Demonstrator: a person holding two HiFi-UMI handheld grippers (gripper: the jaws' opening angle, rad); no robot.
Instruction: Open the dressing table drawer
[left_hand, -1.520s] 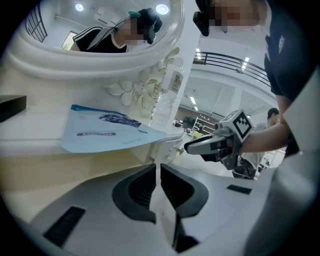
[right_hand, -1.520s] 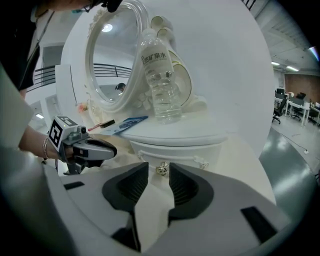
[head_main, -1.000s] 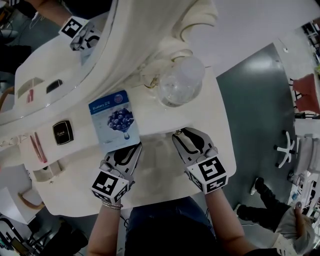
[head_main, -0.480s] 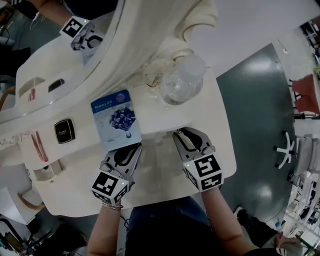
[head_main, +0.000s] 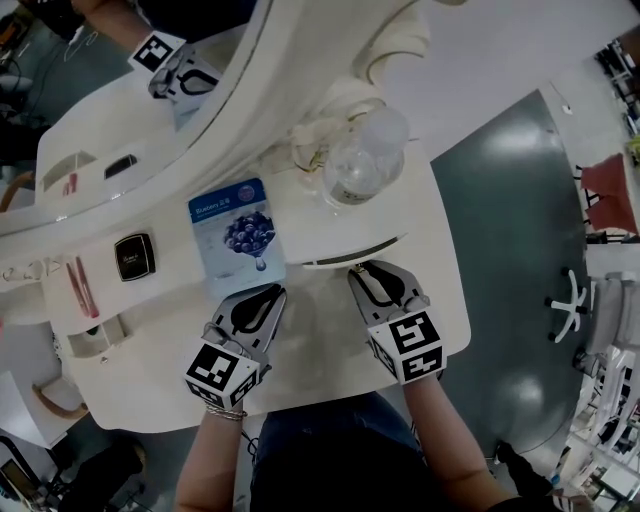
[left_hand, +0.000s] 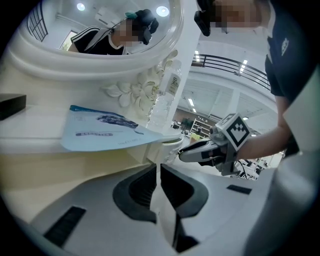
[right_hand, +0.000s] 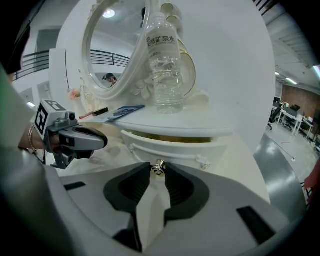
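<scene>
**Gripping the drawer knob with the right tongs**

The right tongs (right_hand: 158, 170) are clenched on the small metal knob (right_hand: 159, 166) of the drawer (right_hand: 200, 150). The two dark pads have just been closing, and the knob sits between them and touches both. The knob is fixed in the middle of the curved white drawer front.

The drawer is under the front edge of the white bench (head_main: 425, 215), on the person's side. It stands a little way out from the bench. From the head view a thin dark curved gap shows between the bench edge and the drawer front. In the right gripper view a yellowish strip of the inside shows under the bench top.

The left tongs (head_main: 274, 293) are clenched with nothing between the pads. They hang beside the right tongs, at the front edge of the bench, and their tips point at the near end of a blue sachet (head_main: 237, 235). I cannot tell if they touch it.

The sachet lies flat on the bench top. A clear water bottle (head_main: 360, 160) stands upright behind the drawer, close to the frame of the oval mirror (right_hand: 107, 45). A black compact case (head_main: 132, 257) lies to the left of the sachet, apart from it.
</scene>
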